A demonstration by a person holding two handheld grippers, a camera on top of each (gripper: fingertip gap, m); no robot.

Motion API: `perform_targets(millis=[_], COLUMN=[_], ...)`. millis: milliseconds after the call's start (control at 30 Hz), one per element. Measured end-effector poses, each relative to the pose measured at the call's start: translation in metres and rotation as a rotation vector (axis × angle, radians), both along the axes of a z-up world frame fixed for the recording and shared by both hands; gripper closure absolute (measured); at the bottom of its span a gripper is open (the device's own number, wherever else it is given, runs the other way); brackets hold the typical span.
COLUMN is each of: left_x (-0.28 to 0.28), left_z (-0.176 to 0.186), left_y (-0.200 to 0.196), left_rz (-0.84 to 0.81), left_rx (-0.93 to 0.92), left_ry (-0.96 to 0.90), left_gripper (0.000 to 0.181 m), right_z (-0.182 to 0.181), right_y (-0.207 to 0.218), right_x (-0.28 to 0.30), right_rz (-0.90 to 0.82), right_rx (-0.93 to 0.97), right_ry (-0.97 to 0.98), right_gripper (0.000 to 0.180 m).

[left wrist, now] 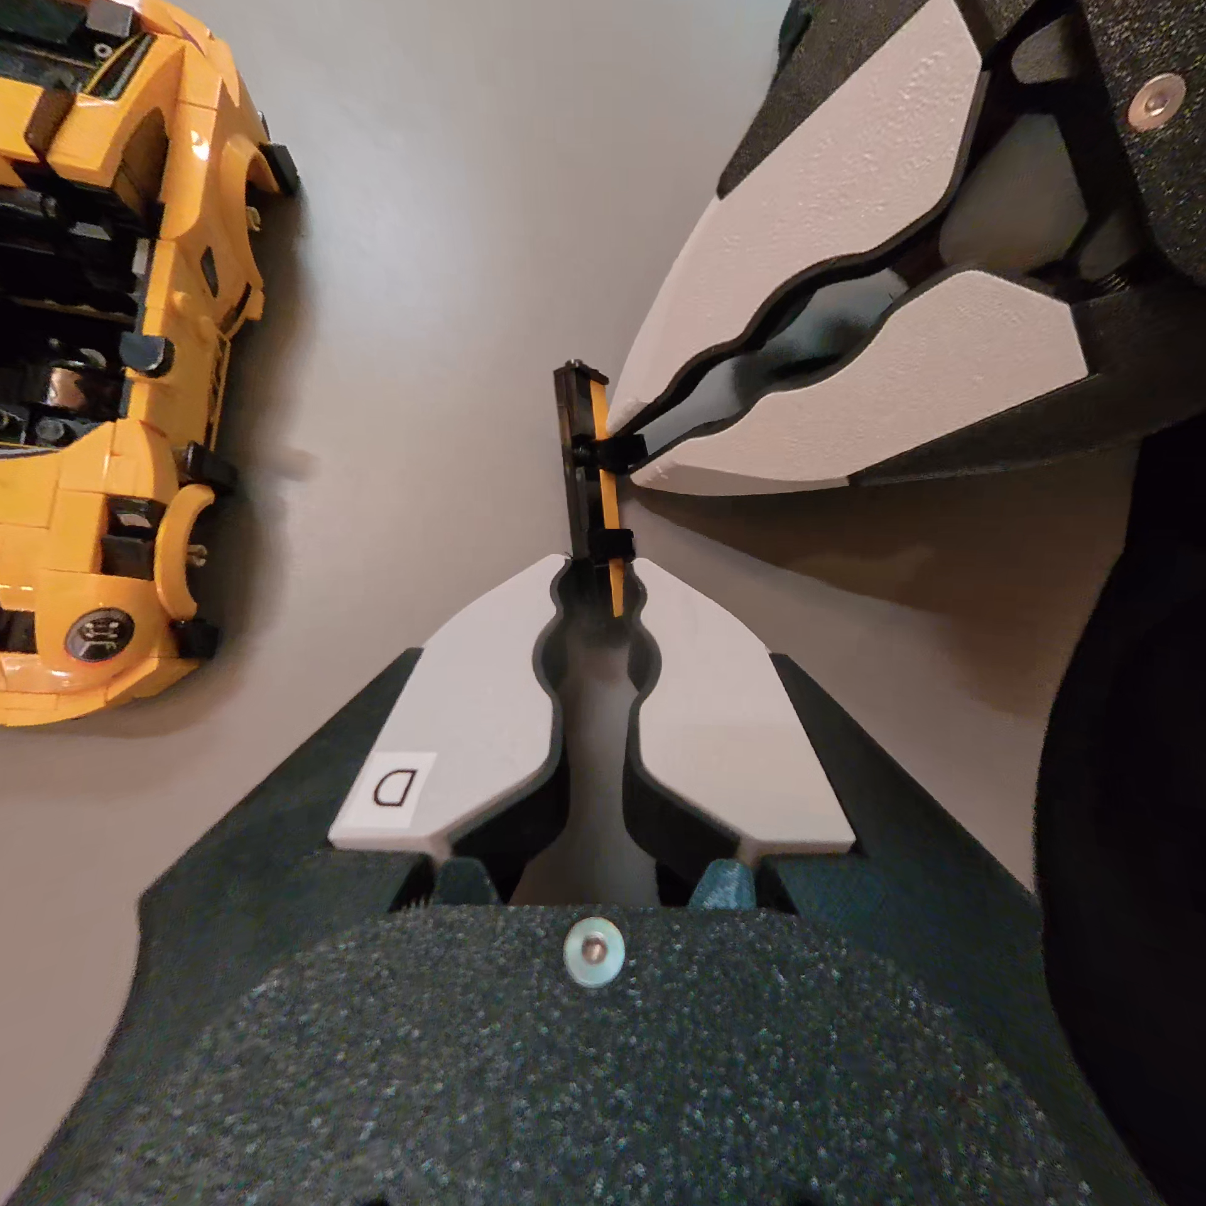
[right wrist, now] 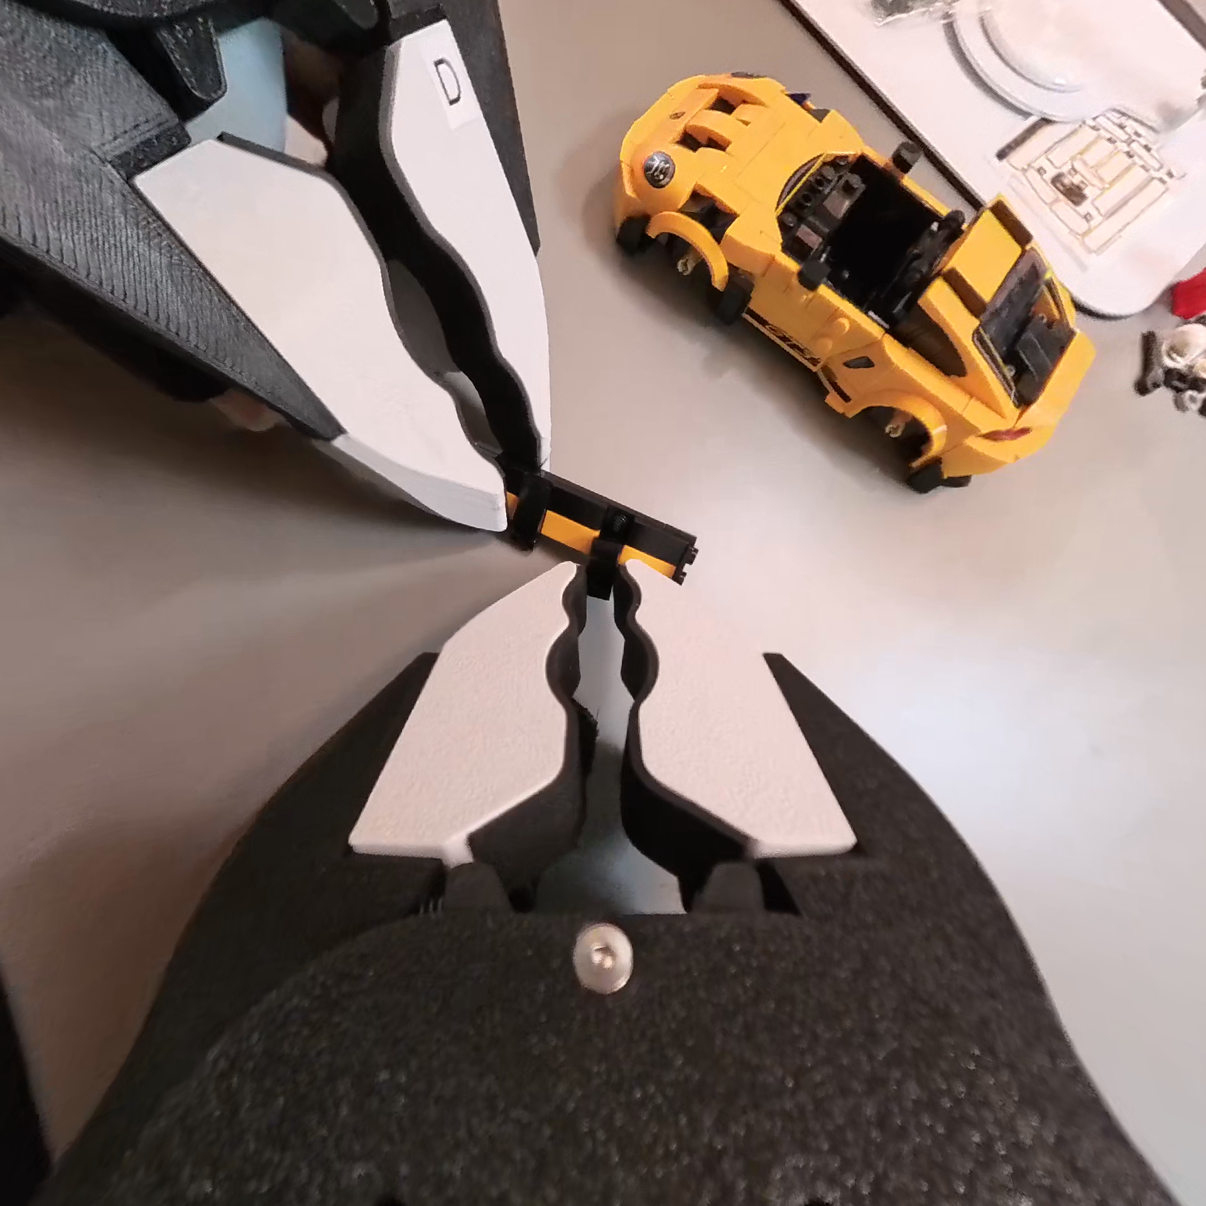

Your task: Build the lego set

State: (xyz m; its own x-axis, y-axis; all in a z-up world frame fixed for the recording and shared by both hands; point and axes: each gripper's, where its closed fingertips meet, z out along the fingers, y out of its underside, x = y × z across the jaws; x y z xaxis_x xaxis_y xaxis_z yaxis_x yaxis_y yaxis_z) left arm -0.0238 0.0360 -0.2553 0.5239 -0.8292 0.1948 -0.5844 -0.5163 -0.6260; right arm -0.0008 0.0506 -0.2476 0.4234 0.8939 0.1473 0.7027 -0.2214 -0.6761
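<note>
Yellow-and-black slim brick strip (left wrist: 590,483), one only, sits pinched at its end by the left hand-held gripper (left wrist: 597,562); the right hand-held gripper (right wrist: 595,574) nips its black clip. One yellow brick car (right wrist: 848,274) rests on the grey desk (right wrist: 913,652) beyond.

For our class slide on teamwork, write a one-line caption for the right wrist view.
Two grippers, right and left, hold a black-and-yellow Lego strip near the roofless yellow Lego car.

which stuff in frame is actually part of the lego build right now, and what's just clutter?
In the job:
- black-and-yellow strip piece, held by both grippers
- small black clip on it, pinched by right gripper
- left gripper
- yellow car, roof open

Lying about:
- white tray with paper sheet
- small figure
</note>
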Motion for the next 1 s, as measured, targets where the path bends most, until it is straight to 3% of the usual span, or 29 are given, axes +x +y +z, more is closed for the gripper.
perform_targets(millis=[167, 433, 700, 1000], left_x=[0.002, 0.003, 0.005, 0.003], left_z=[0.0, 0.0, 0.0, 0.0], left_y=[-0.002, -0.006, -0.01, -0.013], left_rz=[-0.007, -0.017, -0.042, -0.067], left_rx=[-0.023, -0.046, -0.062, -0.077], left_ry=[-0.017, -0.026, -0.031, -0.028], left_gripper=[0.167, 0.167, 0.168, 0.169], right_z=[0.003, 0.004, 0.002, -0.002], right_y=[-0.004, -0.007, -0.011, -0.017], right_x=[0.002, 0.005, 0.007, 0.009], right_rz=[-0.036, 0.063, 0.2, 0.426], right_rx=[-0.069, 0.013, 0.0, 0.181], right_ry=[0.097, 0.03, -0.011, -0.156], right_gripper=[0.172, 0.172, 0.172, 0.172])
